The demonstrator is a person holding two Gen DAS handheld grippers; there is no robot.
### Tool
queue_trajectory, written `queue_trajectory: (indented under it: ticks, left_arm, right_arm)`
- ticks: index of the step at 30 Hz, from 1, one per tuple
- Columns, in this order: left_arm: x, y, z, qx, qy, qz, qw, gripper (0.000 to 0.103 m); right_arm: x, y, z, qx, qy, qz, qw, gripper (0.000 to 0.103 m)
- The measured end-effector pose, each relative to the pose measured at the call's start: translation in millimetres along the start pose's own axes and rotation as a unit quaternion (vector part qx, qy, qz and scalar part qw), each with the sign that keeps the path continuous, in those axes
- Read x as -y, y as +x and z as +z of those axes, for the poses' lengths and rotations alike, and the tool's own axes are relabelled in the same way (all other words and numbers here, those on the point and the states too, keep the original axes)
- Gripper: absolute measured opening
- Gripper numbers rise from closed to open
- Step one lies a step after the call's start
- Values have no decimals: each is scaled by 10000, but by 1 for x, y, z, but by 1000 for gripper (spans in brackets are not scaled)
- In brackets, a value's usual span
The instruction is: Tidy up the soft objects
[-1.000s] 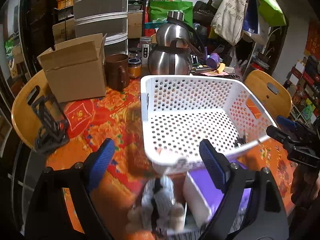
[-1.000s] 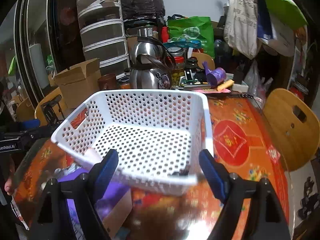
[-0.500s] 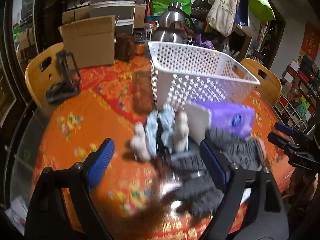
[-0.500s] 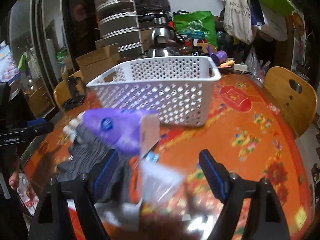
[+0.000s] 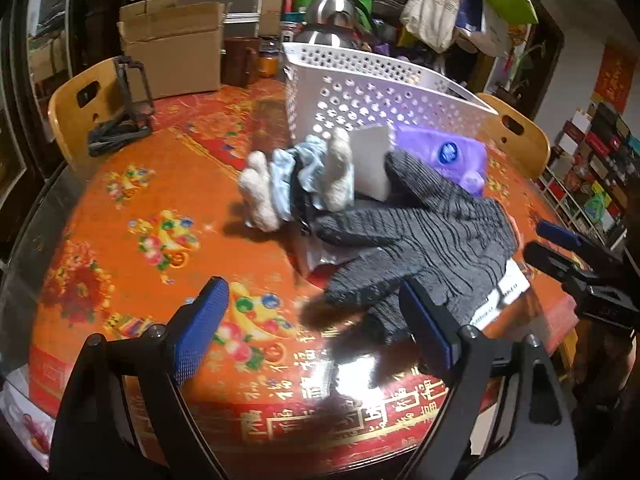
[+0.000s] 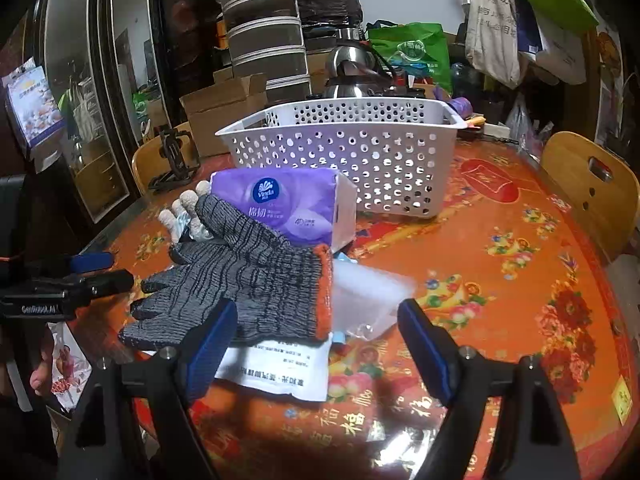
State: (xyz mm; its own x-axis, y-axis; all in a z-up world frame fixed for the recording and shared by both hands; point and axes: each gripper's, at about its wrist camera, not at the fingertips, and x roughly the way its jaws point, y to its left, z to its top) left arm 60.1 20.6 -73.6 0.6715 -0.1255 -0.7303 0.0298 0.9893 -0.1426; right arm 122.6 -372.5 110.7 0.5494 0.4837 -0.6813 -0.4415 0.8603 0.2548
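Note:
A pile of soft things lies on the orange table in front of a white perforated basket point(image 5: 376, 92) point(image 6: 360, 152). Grey knit gloves point(image 5: 420, 240) point(image 6: 248, 276) lie on top, over a white paper packet point(image 6: 280, 368) and a clear plastic bag point(image 6: 368, 296). Behind them are a purple tissue pack point(image 5: 444, 152) point(image 6: 280, 204) and a blue-and-cream fuzzy item point(image 5: 296, 180) point(image 6: 184, 216). My left gripper point(image 5: 312, 328) is open and empty, just short of the gloves. My right gripper point(image 6: 316, 344) is open and empty over the packet; it also shows in the left wrist view point(image 5: 580, 264).
Cardboard boxes point(image 5: 176, 52), a brown mug point(image 5: 240, 60), steel kettles point(image 6: 352, 68) and jars stand behind the basket. Wooden chairs point(image 5: 84, 108) point(image 6: 592, 184) flank the table. A black folding stand point(image 5: 124, 120) lies at the left edge. The other gripper shows at the right view's left side point(image 6: 68, 280).
Both grippers pulled back and down from the basket toward the near table edge. The pile of soft things, before mostly below view, now lies in full view between them.

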Motion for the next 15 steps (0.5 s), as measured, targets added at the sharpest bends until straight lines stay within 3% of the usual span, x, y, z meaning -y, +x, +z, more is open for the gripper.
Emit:
queue_trajectory:
  ticks: [5,9,15]
  left_arm:
    - [3,9,3,-71,0,-83,9999,83]
    - [2,19,5,-153,-43,-171,9997,74]
    - [7,27,6,-219,3,-287,9993,59]
  right_arm:
    - [-4,10,0,-73,-28,86,9999,72]
    - [-7,17,0,-123,-37,157,9998,58]
    - [-10,20,0,-148,-62,241,9996,50]
